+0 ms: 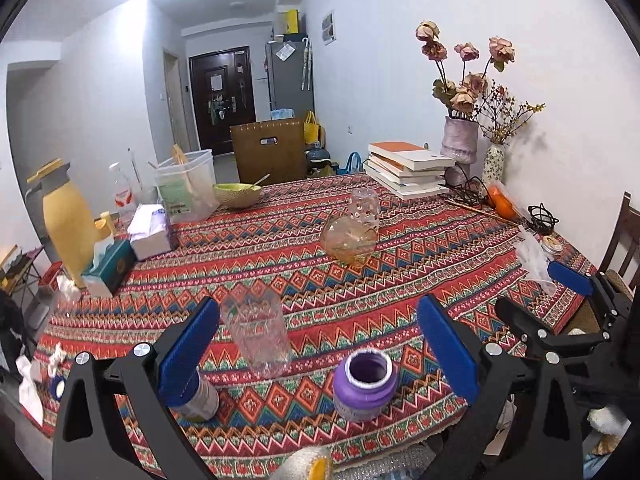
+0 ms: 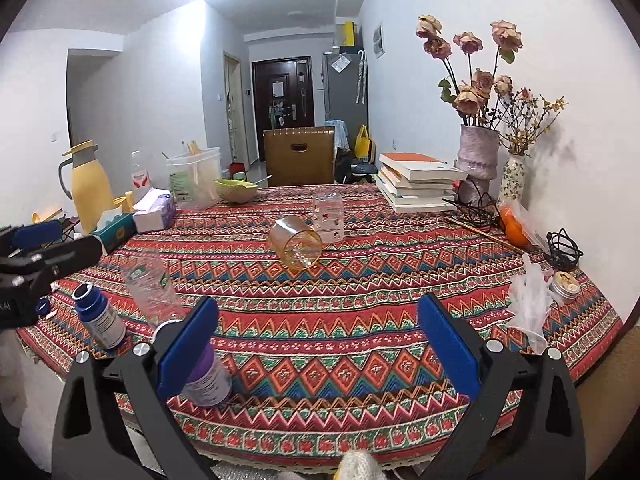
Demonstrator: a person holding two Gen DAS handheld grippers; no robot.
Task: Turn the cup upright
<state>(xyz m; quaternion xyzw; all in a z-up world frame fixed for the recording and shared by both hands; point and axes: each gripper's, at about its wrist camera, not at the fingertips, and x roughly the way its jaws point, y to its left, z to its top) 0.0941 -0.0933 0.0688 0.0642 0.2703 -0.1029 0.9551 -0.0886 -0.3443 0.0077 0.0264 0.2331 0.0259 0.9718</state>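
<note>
An amber glass cup (image 1: 349,240) lies on its side in the middle of the patterned tablecloth (image 1: 420,264); it also shows in the right wrist view (image 2: 296,242), its mouth facing the camera. Behind it stands a clear patterned glass (image 1: 364,206), seen as well in the right wrist view (image 2: 329,216). My left gripper (image 1: 318,344) is open and empty above the near table edge, well short of the cup. My right gripper (image 2: 318,344) is open and empty, also near the front edge. The right gripper shows at the right of the left wrist view (image 1: 560,280).
Near the front edge stand a purple jar (image 1: 365,384), a clear ribbed glass (image 1: 258,332) and a blue bottle (image 2: 100,320). A book stack (image 1: 408,168), flower vases (image 1: 460,144), a yellow jug (image 1: 68,216), tissue boxes (image 1: 150,232) and a green bowl (image 1: 237,194) line the table's back and sides.
</note>
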